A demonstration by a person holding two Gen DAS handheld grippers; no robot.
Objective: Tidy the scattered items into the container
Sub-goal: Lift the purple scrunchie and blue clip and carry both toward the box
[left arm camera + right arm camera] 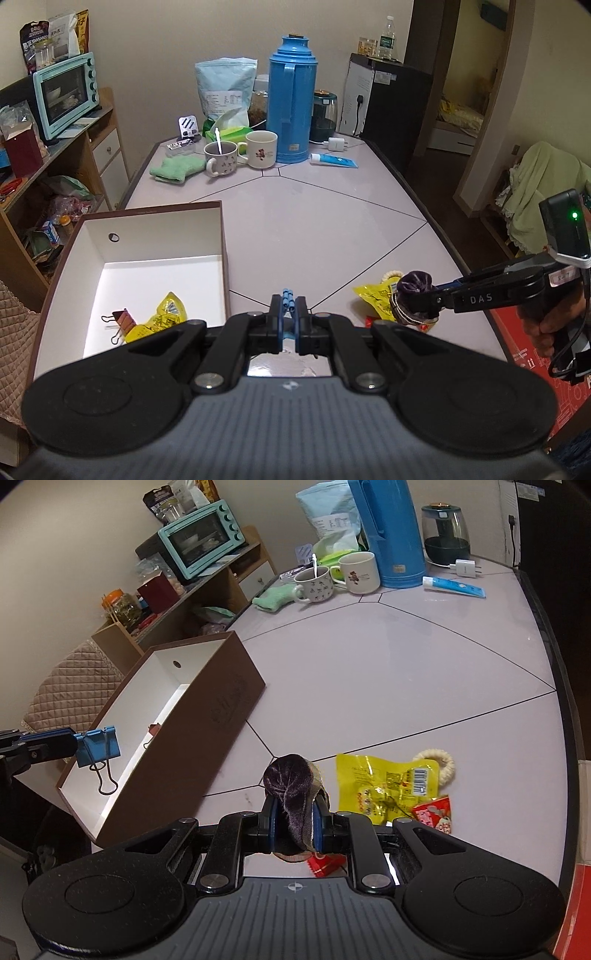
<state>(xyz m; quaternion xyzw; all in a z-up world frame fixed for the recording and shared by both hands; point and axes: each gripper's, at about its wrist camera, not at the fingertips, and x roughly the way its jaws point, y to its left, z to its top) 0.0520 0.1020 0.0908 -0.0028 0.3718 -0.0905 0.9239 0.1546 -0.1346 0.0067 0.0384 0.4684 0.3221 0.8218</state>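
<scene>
both tongs loaded, box half filled

the left gripper [79, 747] is pinched tight on a blue binder clip [98, 746], whose black wire handles hang down from the tips. seen from the right wrist, the clip sits over the near end of the box [207, 716], just above its open top. the box is brown outside and white inside, and stands on the pale table [332, 229].

the right gripper [295, 812] is pressed together on a purple velvet scrunchie [290, 779], which bulges up between the blue pads. it is held off the table, to the right of the box and apart from it.

inside the box lie a brown binder clip [120, 320] and a yellow snack packet [162, 317], touching each other near the box's near wall.

to the right of the box, on the table, a second yellow packet [384, 779] lies beside a cream hair ring [437, 764], with a small red packet [434, 814] just beside its near edge.
</scene>
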